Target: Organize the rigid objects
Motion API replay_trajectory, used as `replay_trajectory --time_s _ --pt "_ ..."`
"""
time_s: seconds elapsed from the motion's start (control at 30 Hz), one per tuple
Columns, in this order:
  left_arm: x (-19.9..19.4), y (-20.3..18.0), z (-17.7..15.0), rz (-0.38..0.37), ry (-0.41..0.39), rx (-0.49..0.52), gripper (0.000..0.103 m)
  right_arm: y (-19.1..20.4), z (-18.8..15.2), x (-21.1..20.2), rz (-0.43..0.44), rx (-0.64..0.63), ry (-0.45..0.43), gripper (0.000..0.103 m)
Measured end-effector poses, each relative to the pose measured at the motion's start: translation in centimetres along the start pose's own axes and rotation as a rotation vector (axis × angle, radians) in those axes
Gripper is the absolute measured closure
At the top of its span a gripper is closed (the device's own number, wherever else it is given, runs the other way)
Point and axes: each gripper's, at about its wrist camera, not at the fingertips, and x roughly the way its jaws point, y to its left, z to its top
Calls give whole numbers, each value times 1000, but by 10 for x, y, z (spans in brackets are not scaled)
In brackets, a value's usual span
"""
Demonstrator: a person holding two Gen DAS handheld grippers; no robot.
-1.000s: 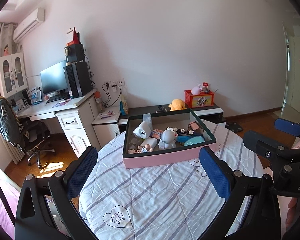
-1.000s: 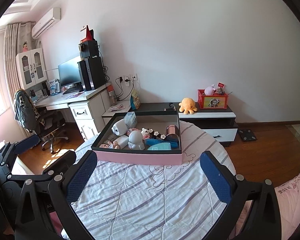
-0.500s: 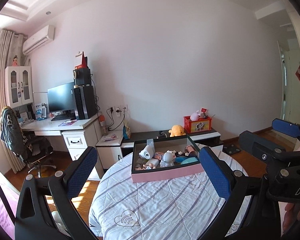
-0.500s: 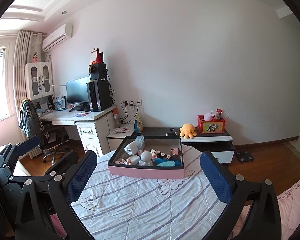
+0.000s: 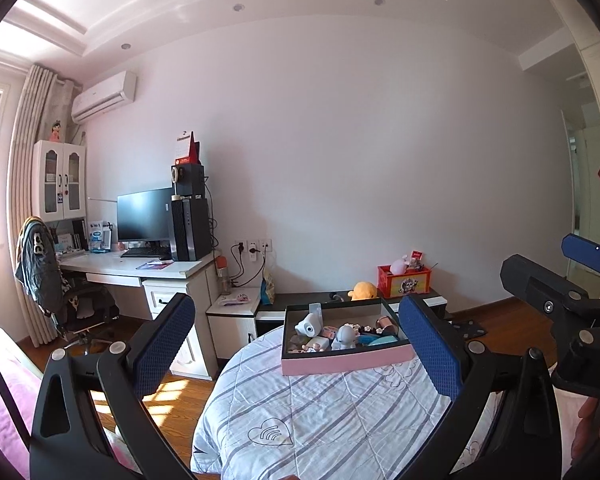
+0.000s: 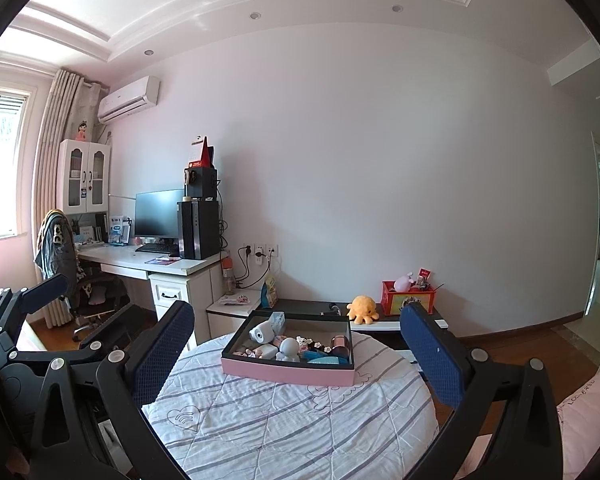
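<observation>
Item: pink tray (image 6: 284,374) of small toys on the quilted table (image 6: 292,432); you are holding both grippers, left gripper (image 5: 300,352) and right gripper (image 6: 296,356), wide and empty, so be lowering 1 squarely over 1 toy.

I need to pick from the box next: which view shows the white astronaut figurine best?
Right wrist: the white astronaut figurine stands unobstructed near the pink box's front wall. Left wrist shows it too, slightly smaller, near that gripper's right finger.

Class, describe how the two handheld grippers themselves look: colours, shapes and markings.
Both the left gripper and the right gripper have black plastic frames with silver screws. Their fingers are flat paddles faced with blue textured pads. White lettering marks the right gripper's body.
</observation>
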Motion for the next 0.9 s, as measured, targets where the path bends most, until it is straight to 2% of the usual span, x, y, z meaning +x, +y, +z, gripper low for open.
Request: replay_trajectory --time_s 0.43,0.9 --pt "-16 4 3 6 -32 -2 0 7 -3 -18 17 -15 -17 0" --pt "-21 0 -3 5 -90 -14 0 5 -11 -25 -19 -19 -70 0"
